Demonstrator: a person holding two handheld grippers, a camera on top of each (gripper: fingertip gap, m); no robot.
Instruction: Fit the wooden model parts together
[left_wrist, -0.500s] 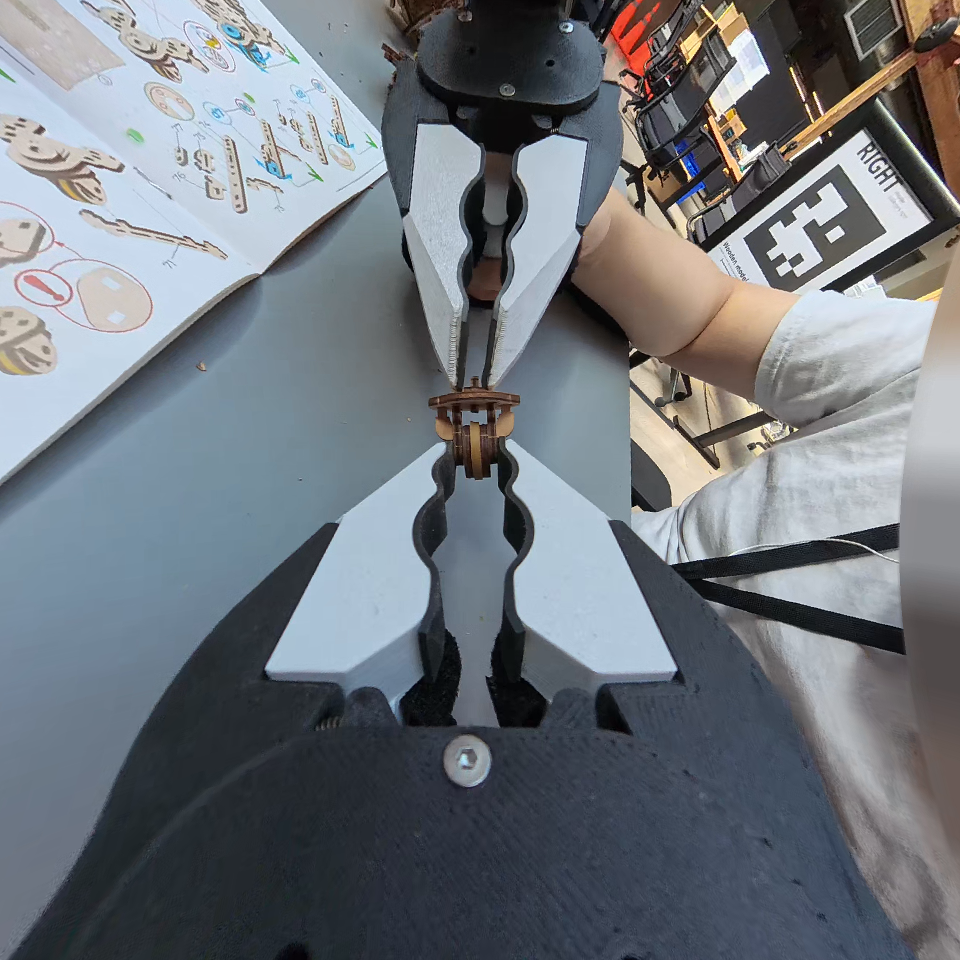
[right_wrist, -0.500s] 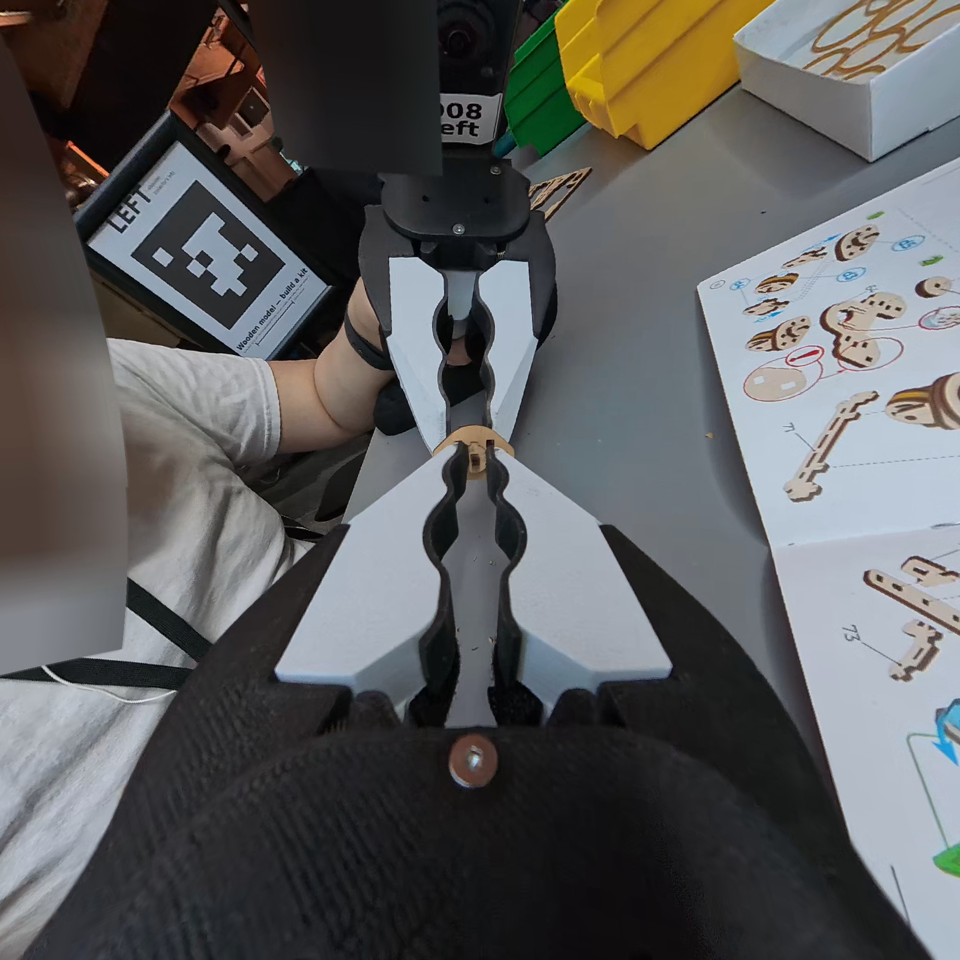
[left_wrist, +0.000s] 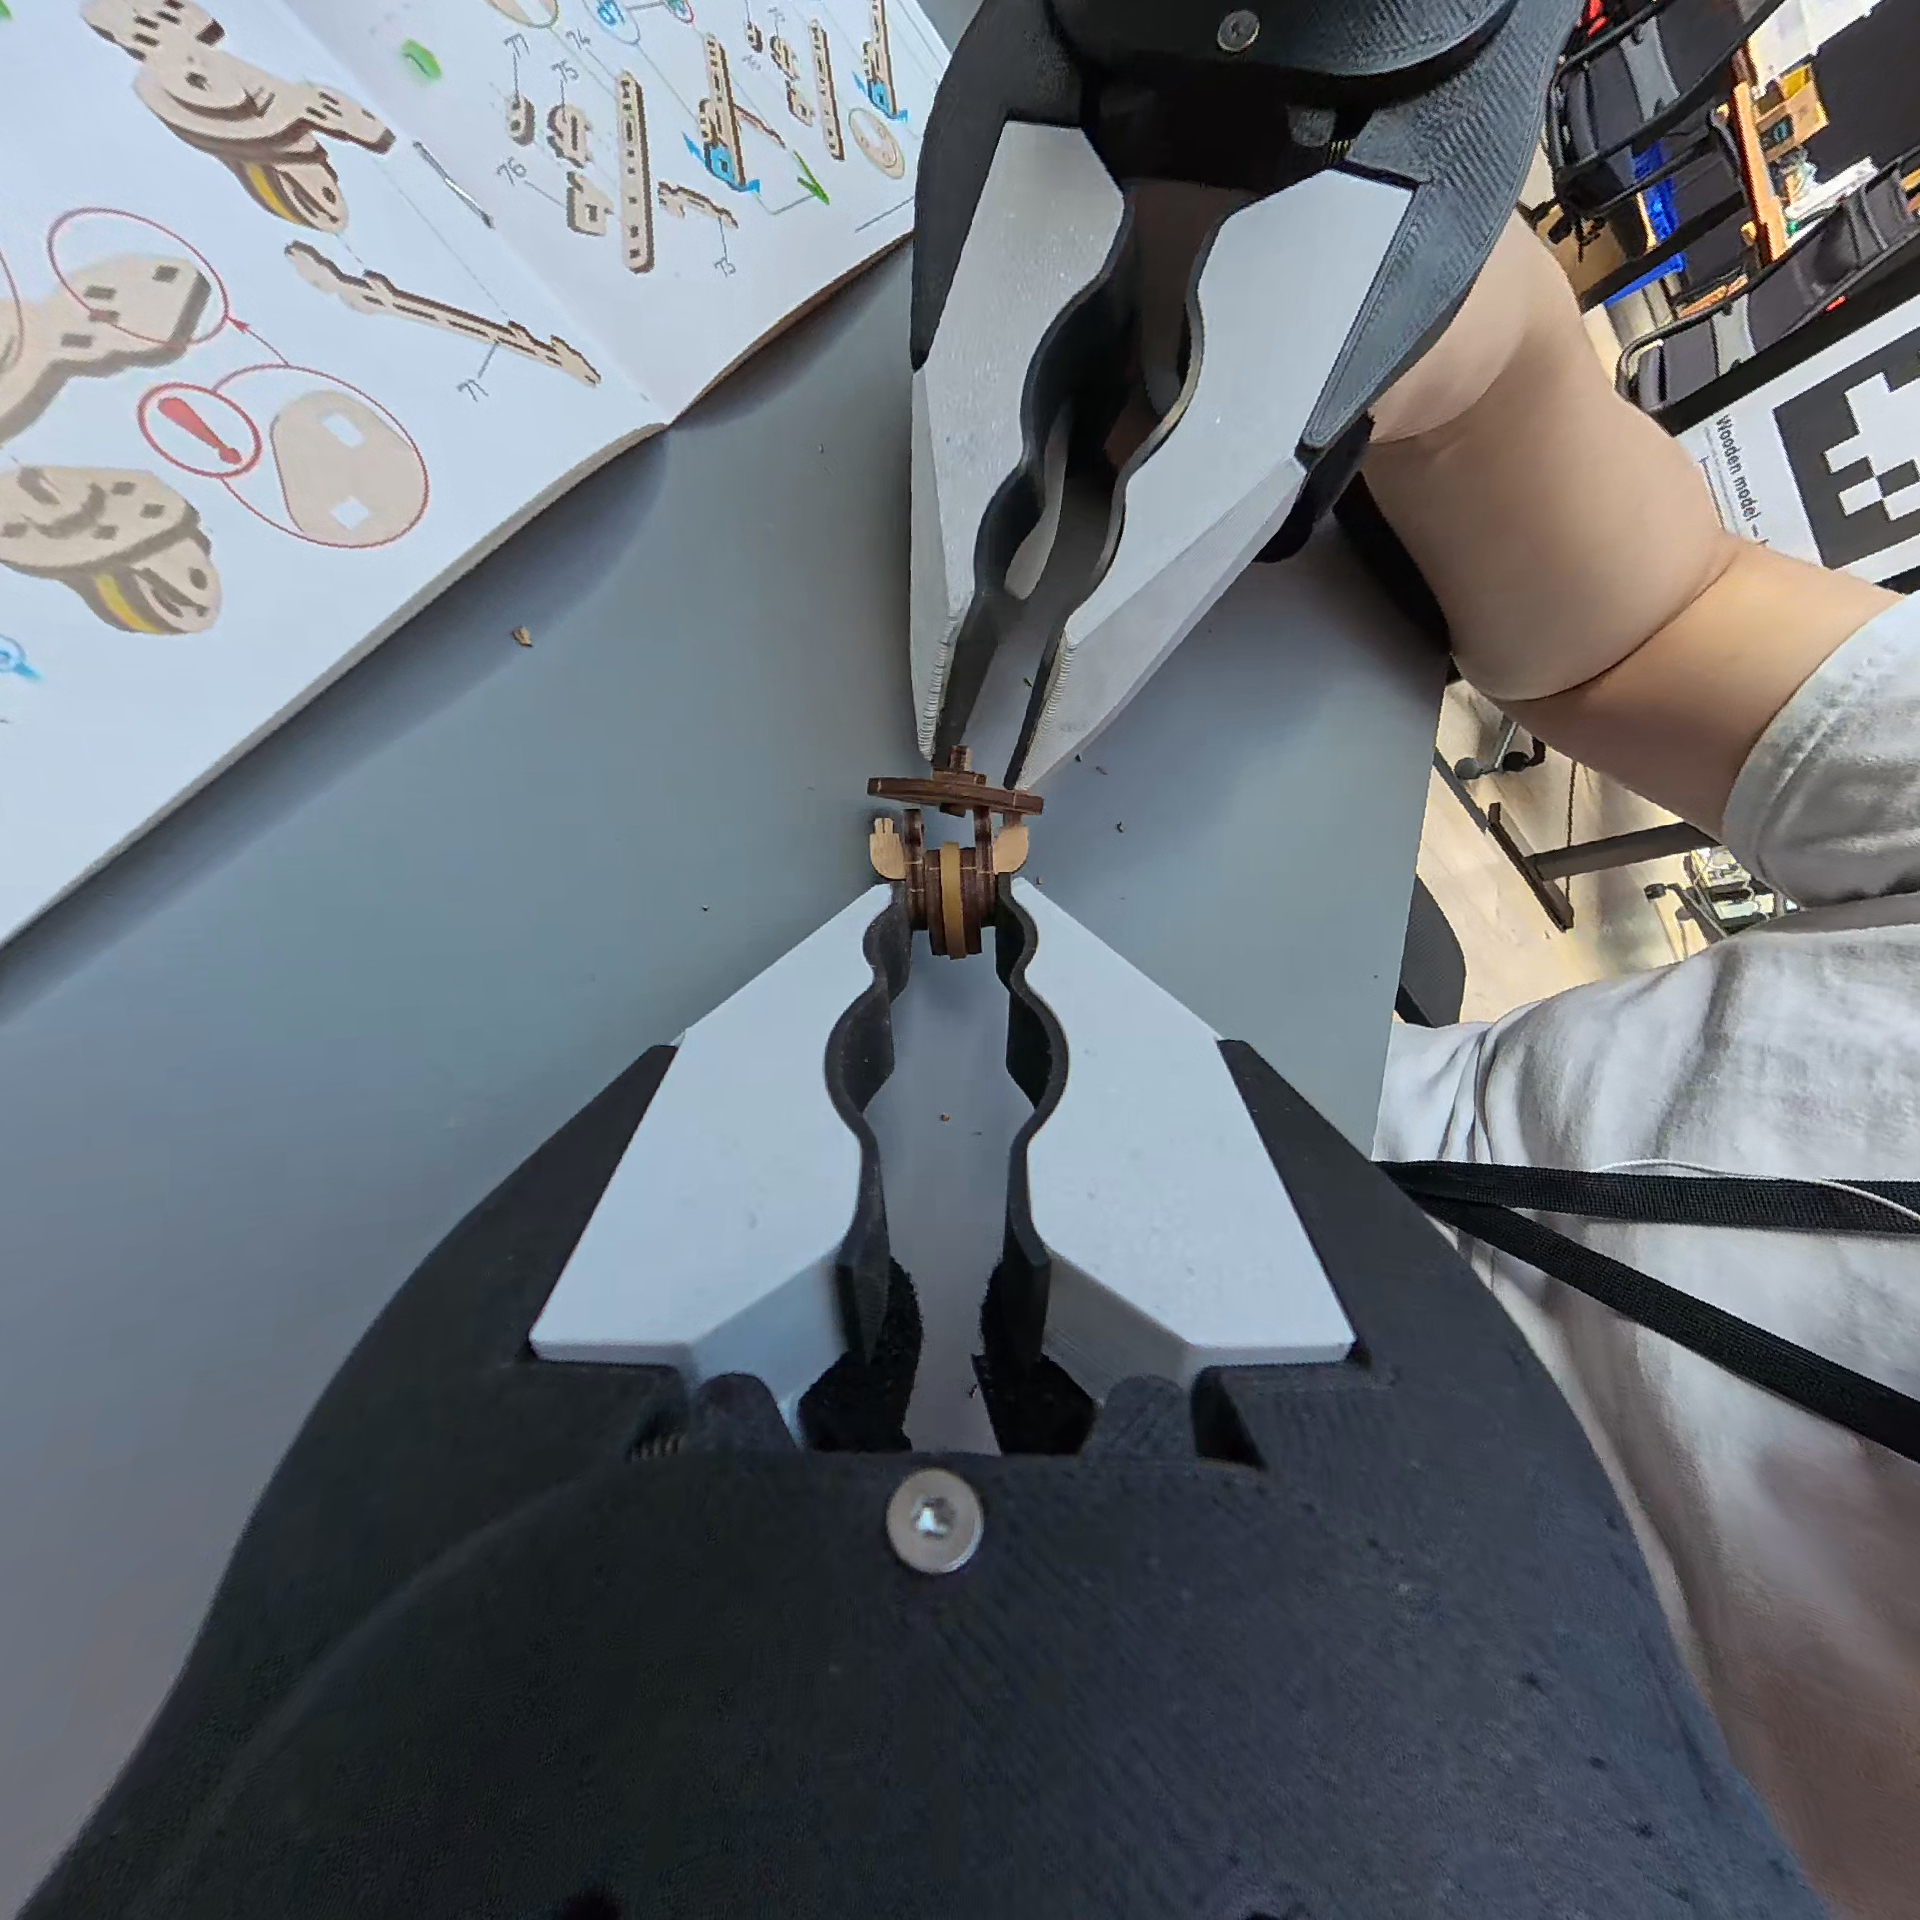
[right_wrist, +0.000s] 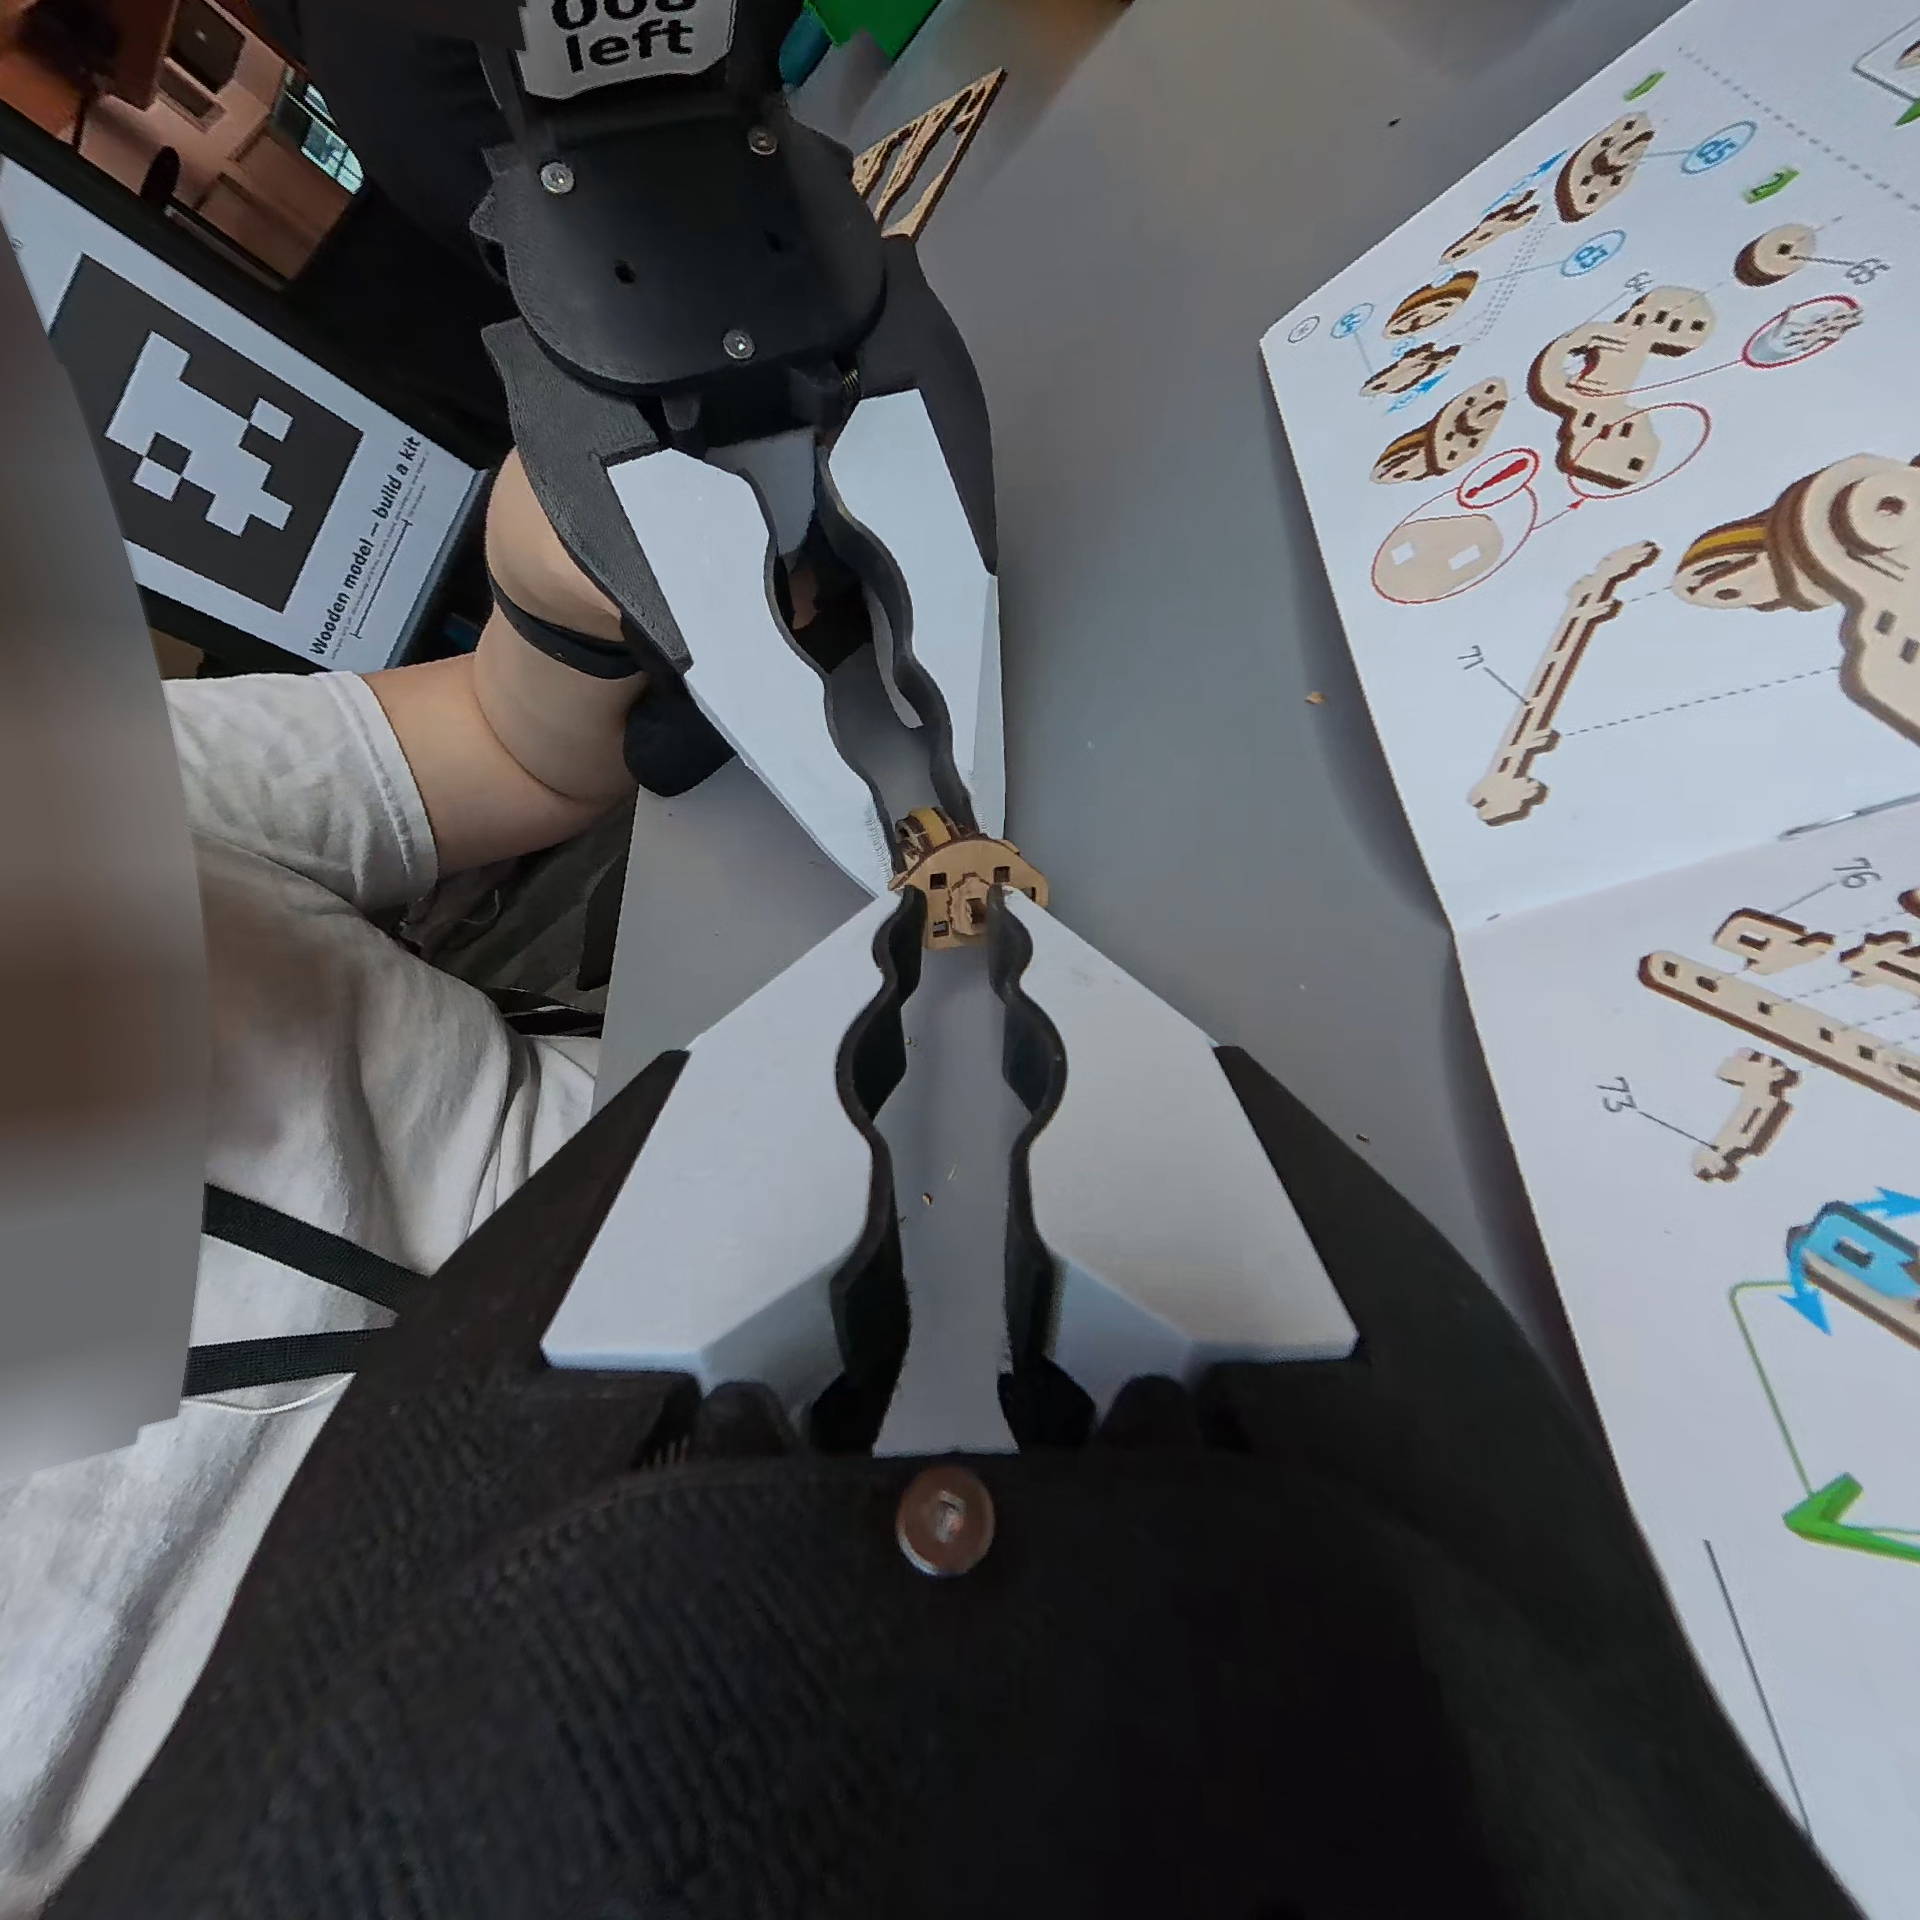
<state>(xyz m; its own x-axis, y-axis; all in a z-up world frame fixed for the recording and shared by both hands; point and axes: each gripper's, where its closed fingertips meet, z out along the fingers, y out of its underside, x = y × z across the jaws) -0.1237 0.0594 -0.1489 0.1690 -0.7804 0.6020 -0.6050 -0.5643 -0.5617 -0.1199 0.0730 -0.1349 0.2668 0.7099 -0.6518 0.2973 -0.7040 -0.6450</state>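
In the left wrist view, the left gripper (left_wrist: 951, 914) is seen from behind, its two pale fingers closed tight on a small stack of wooden discs (left_wrist: 951, 896), part of a wooden sub-assembly with two little hand-shaped tabs at its sides. The piece is held in the air above the grey bench (left_wrist: 436, 935), seemingly so both ends can be reached. Opposite, the right gripper (left_wrist: 977, 764) points tip to tip at it and is clamped on a small peg that rises from a flat wooden plate (left_wrist: 956, 795). The plate sits across the top of the sub-assembly, apparently being pressed on. An open instruction booklet (left_wrist: 312, 343) lies flat at upper left, likely kept in sight for reference.

In the right wrist view, the right gripper (right_wrist: 961, 920) is shown from behind, closed on the peg at the plate's (right_wrist: 971, 883) middle. The plate's slotted face is turned to the camera. Beyond it, the left gripper (right_wrist: 930, 831) is closed on the disc stack (right_wrist: 923, 829). The booklet (right_wrist: 1558, 727) lies to the right on the bench (right_wrist: 1143, 520). How fully the parts are seated cannot be told.
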